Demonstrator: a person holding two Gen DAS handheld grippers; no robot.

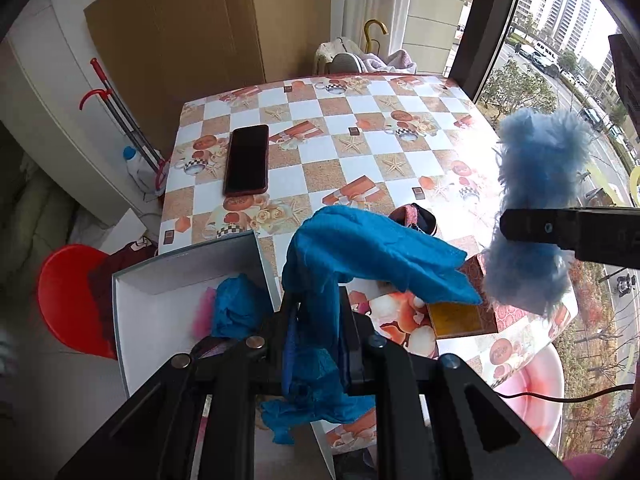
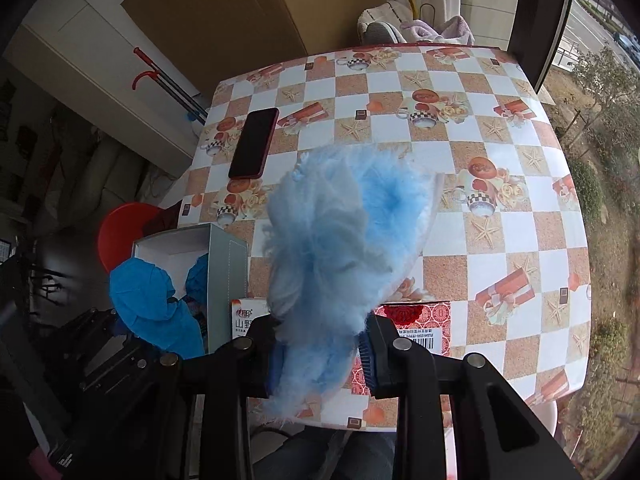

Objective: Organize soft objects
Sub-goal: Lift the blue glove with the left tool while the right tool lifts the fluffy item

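The left gripper is held above the near left corner of the table, pointing forward, and its jaws are closed on a blue cloth. The cloth is thin and wrinkled; its upper part flops to the right over a red carton, and its lower end hangs down behind the fingers. The right gripper is raised over the near edge, also pointing forward, and its jaws pinch a fluffy light blue piece, which stands up like a big ball of long fibres and hides part of the checked table. An open white box sits at the near left corner, just beside the left gripper, and inside it lie one more blue cloth and one pink piece. I count two blue cloths, one fluffy piece, one pink piece, one box and one carton. One phone lies flat near the left edge, well apart from both grippers.
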